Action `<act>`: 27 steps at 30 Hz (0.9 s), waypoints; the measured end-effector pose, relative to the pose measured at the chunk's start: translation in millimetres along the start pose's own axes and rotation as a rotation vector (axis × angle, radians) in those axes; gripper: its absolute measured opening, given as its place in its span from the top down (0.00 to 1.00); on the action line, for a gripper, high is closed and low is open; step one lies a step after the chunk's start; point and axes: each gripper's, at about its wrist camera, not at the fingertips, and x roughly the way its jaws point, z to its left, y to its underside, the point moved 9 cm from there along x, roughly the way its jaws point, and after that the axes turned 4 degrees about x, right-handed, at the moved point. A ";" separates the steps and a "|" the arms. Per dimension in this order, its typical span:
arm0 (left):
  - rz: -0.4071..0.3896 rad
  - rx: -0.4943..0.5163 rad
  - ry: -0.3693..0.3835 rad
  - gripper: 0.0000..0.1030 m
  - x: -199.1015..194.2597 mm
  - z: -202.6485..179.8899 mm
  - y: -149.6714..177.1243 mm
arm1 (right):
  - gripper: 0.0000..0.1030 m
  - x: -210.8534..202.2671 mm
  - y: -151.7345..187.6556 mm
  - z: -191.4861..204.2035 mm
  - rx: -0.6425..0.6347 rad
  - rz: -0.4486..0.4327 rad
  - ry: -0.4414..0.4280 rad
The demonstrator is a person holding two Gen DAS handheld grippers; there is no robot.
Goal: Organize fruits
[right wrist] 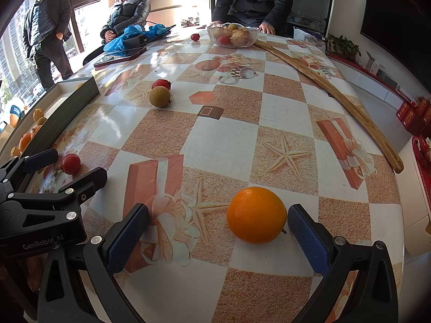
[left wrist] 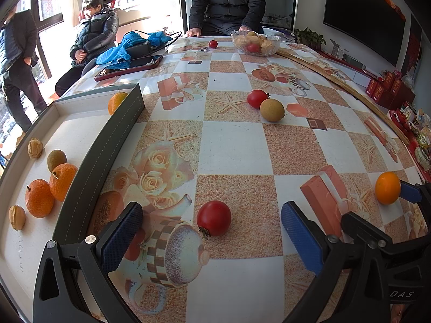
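My left gripper (left wrist: pixel 212 238) is open, its blue pads either side of a red tomato (left wrist: pixel 213 218) lying on the table. My right gripper (right wrist: pixel 218 238) is open around an orange (right wrist: pixel 256 214) that sits close to its right pad (right wrist: pixel 307 239); the same orange shows in the left wrist view (left wrist: pixel 387 188). A grey tray (left wrist: pixel 89 161) at the left holds several oranges (left wrist: pixel 39 197), longans and walnuts. Another tomato (left wrist: pixel 257 98) and a brown longan (left wrist: pixel 271 110) lie together mid-table.
A glass bowl (left wrist: pixel 255 43) of fruit stands at the far edge, a small tomato (left wrist: pixel 212 44) beside it. A long wooden stick (right wrist: pixel 331 91) lies along the right side. A phone (left wrist: pixel 129 67) and blue bag (left wrist: pixel 129 48) lie far left. People sit and stand beyond the table.
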 end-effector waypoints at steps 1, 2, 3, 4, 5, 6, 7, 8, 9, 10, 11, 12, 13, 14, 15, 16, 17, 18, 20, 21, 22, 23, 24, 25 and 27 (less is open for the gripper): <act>0.000 0.000 0.000 0.01 0.0 0.1 0.0 | 0.00 0.1 -0.3 0.0 0.000 0.000 0.000; 0.000 0.000 0.000 0.01 0.0 -0.1 0.0 | 0.00 0.1 -0.3 0.0 0.000 0.000 0.000; 0.000 0.000 0.000 0.01 0.0 -0.2 0.0 | 0.00 0.0 -0.2 0.0 0.000 0.000 0.000; 0.000 0.000 0.000 0.01 -0.1 -0.2 0.0 | 0.00 0.0 -0.2 0.0 0.000 0.000 0.000; 0.000 0.000 0.000 0.01 0.0 -0.1 0.0 | 0.00 0.0 0.0 0.0 0.000 0.000 0.000; 0.000 0.000 0.000 0.01 -0.1 -0.2 0.0 | 0.00 0.1 -0.3 0.0 0.000 0.000 0.000; 0.000 0.000 0.000 0.01 -0.1 -0.2 0.0 | 0.00 0.1 -0.3 0.1 0.000 0.000 0.000; 0.000 0.000 0.000 0.01 0.0 0.2 0.1 | 0.00 0.1 -0.5 0.1 0.000 0.000 0.000; 0.000 0.000 0.000 0.01 -0.1 0.0 0.1 | 0.00 0.0 -0.1 0.1 0.000 0.000 0.000; 0.000 0.000 0.000 0.01 -0.1 -0.2 0.0 | 0.00 0.2 -0.5 0.1 0.000 0.000 0.000; 0.000 0.000 0.000 0.01 -0.1 0.1 0.1 | 0.00 0.2 -0.6 0.2 -0.001 0.000 0.000; 0.000 0.000 0.000 0.01 -0.1 0.0 0.1 | 0.00 0.2 -0.6 0.2 -0.001 0.000 0.000; 0.000 0.000 0.000 0.01 -0.1 0.1 0.1 | 0.00 0.2 -0.7 0.2 -0.001 0.000 0.000; 0.000 0.000 0.000 0.01 -0.1 -0.1 0.1 | 0.00 0.2 -0.8 0.3 -0.001 0.000 0.000; 0.000 0.000 0.000 0.01 -0.2 0.0 0.1 | 0.00 0.0 -0.3 0.2 -0.002 0.001 0.000; 0.000 0.000 0.001 0.01 -0.1 -0.1 0.1 | 0.00 0.3 -0.8 0.4 -0.001 0.001 0.000; 0.001 0.000 0.002 0.01 -0.2 -0.2 0.2 | 0.00 0.3 -0.8 0.4 -0.001 0.001 0.001; 0.002 0.001 0.003 0.01 -0.3 -0.2 0.3 | 0.00 0.4 -0.7 0.4 -0.001 0.001 0.001; 0.006 0.001 0.005 0.01 -0.7 0.5 0.7 | 0.00 -0.5 -0.5 0.6 -0.003 0.003 0.000; 0.009 -0.002 0.006 0.01 -1.0 1.5 1.2 | 0.00 -1.2 0.1 0.6 -0.007 0.006 -0.004; 0.011 -0.004 0.008 0.01 -1.8 2.6 2.2 | 0.00 -2.1 0.7 0.7 -0.016 0.009 -0.009; 0.012 -0.006 0.011 0.01 -3.0 3.8 3.5 | 0.00 -3.2 2.2 0.3 -0.029 0.011 -0.018; 0.012 -0.004 0.015 0.01 -4.8 4.6 5.0 | 0.00 -4.6 3.6 -0.8 -0.039 0.013 -0.024; 0.012 -0.002 0.020 0.01 -6.5 5.5 6.9 | 0.00 -6.2 5.6 -3.5 -0.044 0.015 -0.028; 0.012 0.003 0.029 0.01 -9.8 6.5 10.5 | 0.00 -10.1 9.7 -11.9 -0.043 0.015 -0.030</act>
